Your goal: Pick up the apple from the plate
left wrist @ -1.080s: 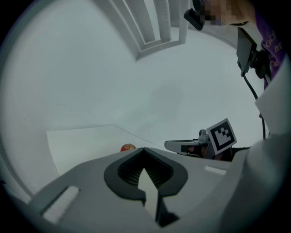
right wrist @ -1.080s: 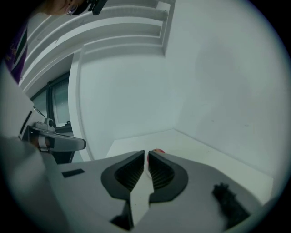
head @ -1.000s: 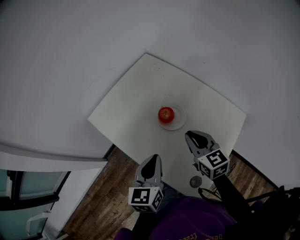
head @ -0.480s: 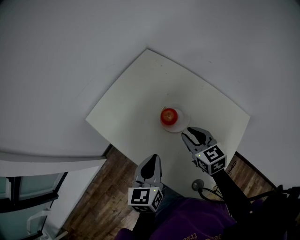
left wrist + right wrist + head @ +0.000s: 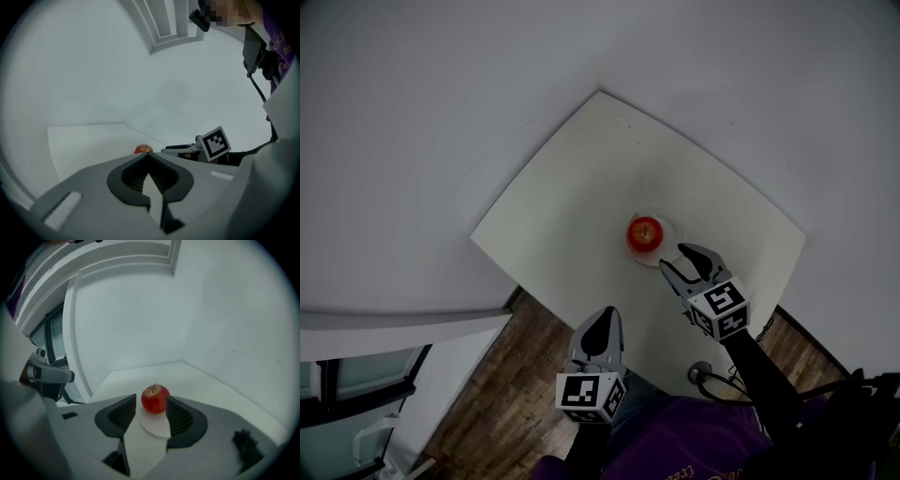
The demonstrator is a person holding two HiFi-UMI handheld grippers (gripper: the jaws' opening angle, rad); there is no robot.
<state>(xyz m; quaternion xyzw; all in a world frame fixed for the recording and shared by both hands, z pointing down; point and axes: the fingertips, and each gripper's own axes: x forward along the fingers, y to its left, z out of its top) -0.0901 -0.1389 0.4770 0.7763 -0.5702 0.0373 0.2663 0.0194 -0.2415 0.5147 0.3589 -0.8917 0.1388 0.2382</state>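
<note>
A red apple (image 5: 644,232) sits on a small white plate (image 5: 664,253) on the white table (image 5: 572,206). My right gripper (image 5: 673,262) is just short of the plate's near edge and points at the apple. Its jaws are opening, and nothing presses on the pads. In the right gripper view the apple (image 5: 154,398) stands on the plate (image 5: 157,426) just beyond the right gripper (image 5: 151,402). My left gripper (image 5: 602,321) hovers over the table's near edge with its jaws shut and empty. In the left gripper view the apple (image 5: 143,149) peeks over the left gripper (image 5: 147,155).
The table stands in a corner between two white walls (image 5: 441,112). A small round grey object (image 5: 701,373) with a dark cable lies at the table's near edge. Wooden floor (image 5: 516,394) shows in front. A glazed door (image 5: 356,412) is at the lower left.
My right gripper has moved forward toward the apple and its jaws have gone from shut to apart. The left gripper has hardly shifted.
</note>
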